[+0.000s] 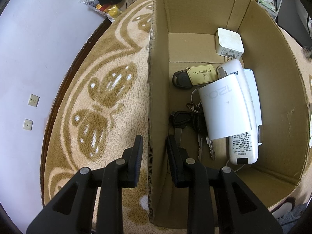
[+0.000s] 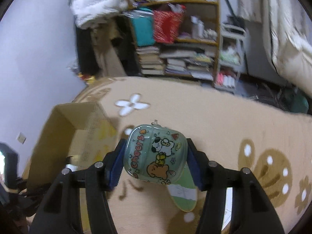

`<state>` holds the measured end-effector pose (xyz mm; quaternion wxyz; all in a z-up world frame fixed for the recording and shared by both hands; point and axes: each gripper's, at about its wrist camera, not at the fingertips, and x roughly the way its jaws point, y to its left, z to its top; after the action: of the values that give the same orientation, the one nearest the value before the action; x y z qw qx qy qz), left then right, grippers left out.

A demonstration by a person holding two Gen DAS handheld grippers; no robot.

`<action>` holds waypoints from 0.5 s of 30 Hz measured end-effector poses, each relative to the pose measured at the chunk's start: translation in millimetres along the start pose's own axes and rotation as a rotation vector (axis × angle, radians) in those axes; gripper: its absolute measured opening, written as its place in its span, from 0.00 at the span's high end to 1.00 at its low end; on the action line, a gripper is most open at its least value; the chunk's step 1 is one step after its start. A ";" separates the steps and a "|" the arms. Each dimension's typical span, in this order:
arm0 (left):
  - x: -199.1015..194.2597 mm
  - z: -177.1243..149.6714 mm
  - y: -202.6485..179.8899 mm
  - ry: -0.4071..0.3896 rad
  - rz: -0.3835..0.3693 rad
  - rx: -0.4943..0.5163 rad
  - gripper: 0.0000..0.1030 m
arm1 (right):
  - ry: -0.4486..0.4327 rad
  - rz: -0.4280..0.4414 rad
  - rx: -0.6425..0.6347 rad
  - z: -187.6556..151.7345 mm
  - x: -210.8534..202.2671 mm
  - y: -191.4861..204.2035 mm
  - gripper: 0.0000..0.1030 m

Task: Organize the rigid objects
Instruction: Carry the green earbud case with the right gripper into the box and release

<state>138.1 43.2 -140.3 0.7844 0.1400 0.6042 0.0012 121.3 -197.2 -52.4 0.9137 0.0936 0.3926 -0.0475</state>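
Right tongs (image 2: 155,160) clamped on cartoon-printed green case (image 2: 156,156), held above blanket right of cardboard box (image 2: 78,128), left tongs (image 1: 154,146) apart, straddling box's left wall, keys (image 1: 187,117) and white charger (image 1: 229,42) inside box

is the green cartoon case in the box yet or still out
Out. The right gripper holds the green case above the blanket, beside the cardboard box.

Shelf contents (image 2: 175,39): motion-blurred at 12 o'clock; book titles unreadable.
Key bunch (image 1: 197,120): partly hidden under the white sleeve (image 1: 224,107) (key count indeterminate).
Printed text on white device (image 1: 242,146): too small to read.
Cardboard box (image 2: 64,136): interior hidden at 9 o'clock; outline smeared.
Green card (image 2: 183,195): upper part covered by the cartoon case (image 2: 156,156).
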 end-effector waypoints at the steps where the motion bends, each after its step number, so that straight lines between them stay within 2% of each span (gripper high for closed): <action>1: 0.1 -0.1 -0.2 -0.001 0.001 -0.002 0.76 | -0.010 0.007 -0.022 1.1 -4.6 7.5 0.39; 11: -0.1 0.2 1.6 0.001 -0.007 -0.009 0.76 | -0.081 0.119 -0.181 -2.7 -35.2 80.9 0.40; 15: -0.8 0.7 2.2 0.002 -0.014 -0.013 0.76 | -0.071 0.162 -0.228 -12.5 -33.2 102.5 0.40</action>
<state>138.9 45.1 -138.9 0.7846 0.1306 0.6062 -0.0002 106.0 -94.0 -23.0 0.9326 0.0186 0.3538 0.0682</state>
